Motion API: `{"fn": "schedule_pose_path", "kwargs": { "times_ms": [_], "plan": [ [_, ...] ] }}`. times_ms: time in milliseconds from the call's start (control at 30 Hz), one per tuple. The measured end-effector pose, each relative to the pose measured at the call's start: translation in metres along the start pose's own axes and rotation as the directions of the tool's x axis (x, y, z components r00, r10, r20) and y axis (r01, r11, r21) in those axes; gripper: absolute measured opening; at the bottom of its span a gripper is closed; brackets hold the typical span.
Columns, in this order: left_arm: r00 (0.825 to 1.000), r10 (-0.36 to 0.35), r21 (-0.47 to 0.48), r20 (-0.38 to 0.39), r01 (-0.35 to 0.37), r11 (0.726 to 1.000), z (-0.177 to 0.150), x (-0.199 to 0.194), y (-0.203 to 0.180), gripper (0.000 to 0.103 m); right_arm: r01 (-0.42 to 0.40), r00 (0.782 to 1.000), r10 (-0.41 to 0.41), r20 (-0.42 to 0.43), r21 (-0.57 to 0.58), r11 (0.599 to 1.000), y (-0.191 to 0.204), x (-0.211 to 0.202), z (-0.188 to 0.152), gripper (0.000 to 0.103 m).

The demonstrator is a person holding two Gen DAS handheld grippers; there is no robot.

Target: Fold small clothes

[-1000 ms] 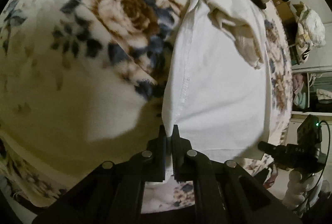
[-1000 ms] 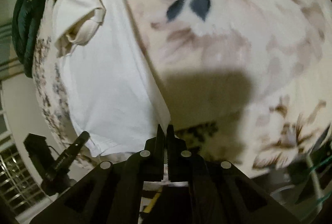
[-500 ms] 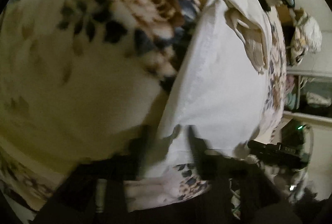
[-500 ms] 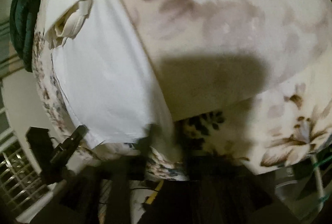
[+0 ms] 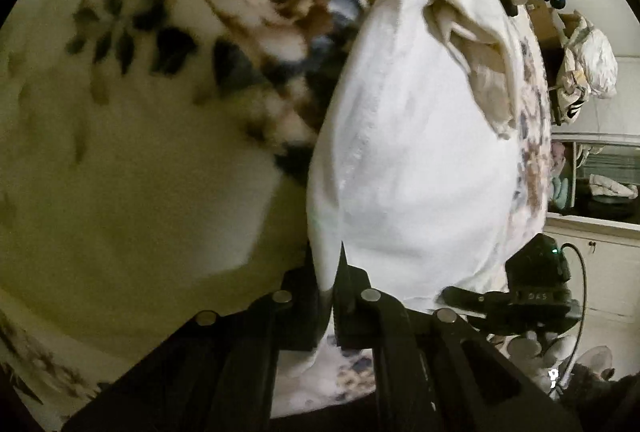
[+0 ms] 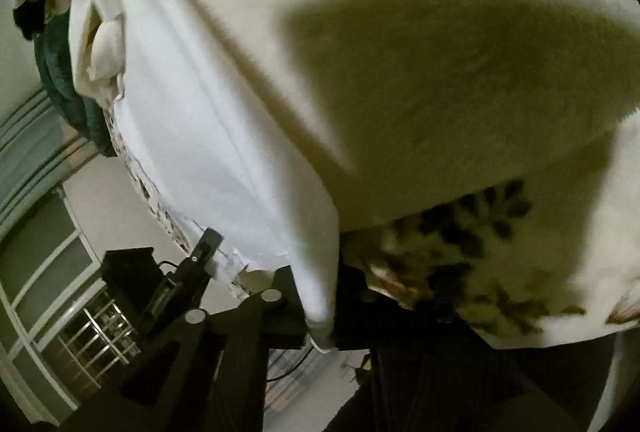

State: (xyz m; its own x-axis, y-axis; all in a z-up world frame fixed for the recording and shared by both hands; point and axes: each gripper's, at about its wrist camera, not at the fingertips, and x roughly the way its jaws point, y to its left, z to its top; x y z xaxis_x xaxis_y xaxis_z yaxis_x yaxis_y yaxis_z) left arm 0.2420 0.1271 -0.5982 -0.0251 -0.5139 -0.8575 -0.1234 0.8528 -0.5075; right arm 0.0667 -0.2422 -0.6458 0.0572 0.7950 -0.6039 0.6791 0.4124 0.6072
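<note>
A bed covered by a floral fleece blanket (image 5: 168, 119) is filling both views, with a dim room beyond its edge: shelving and a cabinet are showing at the right of the left wrist view, and window bars at the lower left of the right wrist view. A white garment (image 5: 420, 151), the task's thing, is lying flat on the blanket, its long axis running away from both cameras toward the far side of the bed, where a bunched cream sleeve (image 5: 476, 43) is lying folded over it. The near hem is reaching the bed's edge, and each of its two near corners is sitting directly between a pair of fingers, so neither hand is nearer than the other; the coming move appears to turn on carrying this near edge forward along the long axis toward the sleeve end.

The left gripper (image 5: 329, 284) is pinching the hem's left corner, fingers closed on a fold of cloth. The right gripper (image 6: 320, 316) is closing on the hem's right corner, with a thick roll of white fabric clamped between its fingers. The other gripper is visible in each view at the opposite corner.

Compared with half a second earlier, when both pairs of fingers were standing apart and blurred around the hem, they are now shut on the cloth. Against one second earlier, the grips are deeper and both cameras are sitting lower, closer to the bed's edge.
</note>
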Motion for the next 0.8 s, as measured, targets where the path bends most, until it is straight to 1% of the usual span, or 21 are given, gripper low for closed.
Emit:
{"fn": "schedule_pose_path", "kwargs": {
  "times_ms": [33,133,233,267,333,367,400,433,500,567,600,633,700,733,767,800],
  "plan": [
    [1.000,-0.003,-0.012,0.002,0.003,1.000,0.000,-0.003,0.000,0.003,-0.012,1.000,0.012,-0.004,-0.002,1.000,0.004,-0.002,-0.003,0.006],
    [0.998,-0.054,-0.064,0.010,0.054,0.996,0.001,-0.020,-0.004,0.003,-0.054,0.998,0.054,-0.010,-0.012,0.998,0.025,-0.007,-0.013,0.006],
    [0.992,-0.125,-0.094,0.028,0.127,0.987,0.011,-0.042,-0.016,0.003,-0.114,0.994,0.114,-0.007,-0.038,0.993,0.049,-0.021,-0.023,0.005],
    [0.986,-0.163,-0.103,0.039,0.166,0.981,0.018,-0.050,-0.022,0.003,-0.132,0.991,0.132,-0.001,-0.047,0.990,0.059,-0.024,-0.025,0.005],
    [0.977,-0.203,-0.106,0.064,0.209,0.972,0.031,-0.059,-0.034,0.003,-0.171,0.985,0.173,0.018,-0.075,0.982,0.079,-0.040,-0.027,0.005],
    [0.967,-0.239,-0.102,0.086,0.247,0.963,0.044,-0.067,-0.043,0.003,-0.192,0.980,0.195,0.030,-0.087,0.978,0.087,-0.051,-0.024,0.005],
    [0.961,-0.257,-0.096,0.104,0.267,0.959,0.056,-0.070,-0.051,0.003,-0.214,0.975,0.218,0.042,-0.093,0.972,0.097,-0.059,-0.021,0.005],
    [0.954,-0.277,-0.091,0.115,0.287,0.954,0.065,-0.072,-0.058,0.003,-0.259,0.964,0.261,0.056,-0.036,0.965,0.106,-0.068,-0.015,0.005],
    [0.935,-0.319,-0.071,0.155,0.333,0.940,0.095,-0.076,-0.074,0.003,-0.301,0.949,0.305,0.084,-0.055,0.952,0.128,-0.080,0.002,0.005],
    [0.920,-0.345,-0.038,0.188,0.358,0.933,0.126,-0.075,-0.086,0.003,-0.330,0.934,0.338,0.119,-0.080,0.941,0.149,-0.094,0.026,0.005],
    [0.910,-0.360,-0.013,0.207,0.371,0.929,0.149,-0.070,-0.096,0.003,-0.329,0.930,0.340,0.142,-0.095,0.940,0.158,-0.100,0.039,0.005],
    [0.904,-0.370,-0.004,0.214,0.379,0.925,0.162,-0.065,-0.101,0.004,-0.330,0.924,0.345,0.165,-0.111,0.938,0.168,-0.107,0.053,0.005],
    [0.890,-0.395,0.001,0.227,0.405,0.914,0.204,-0.051,-0.111,0.007,-0.336,0.913,0.357,0.198,-0.129,0.933,0.182,-0.115,0.086,0.006],
    [0.890,-0.391,0.009,0.232,0.400,0.916,0.219,-0.043,-0.118,0.009,-0.334,0.906,0.356,0.230,-0.129,0.934,0.191,-0.119,0.108,0.007],
    [0.896,-0.374,0.011,0.239,0.382,0.924,0.236,-0.037,-0.121,0.020,-0.331,0.902,0.354,0.248,-0.132,0.934,0.193,-0.123,0.126,0.009],
    [0.899,-0.359,0.000,0.249,0.371,0.929,0.251,-0.031,-0.122,0.033,-0.318,0.899,0.341,0.274,-0.124,0.940,0.196,-0.125,0.143,0.010]
  ]
}}
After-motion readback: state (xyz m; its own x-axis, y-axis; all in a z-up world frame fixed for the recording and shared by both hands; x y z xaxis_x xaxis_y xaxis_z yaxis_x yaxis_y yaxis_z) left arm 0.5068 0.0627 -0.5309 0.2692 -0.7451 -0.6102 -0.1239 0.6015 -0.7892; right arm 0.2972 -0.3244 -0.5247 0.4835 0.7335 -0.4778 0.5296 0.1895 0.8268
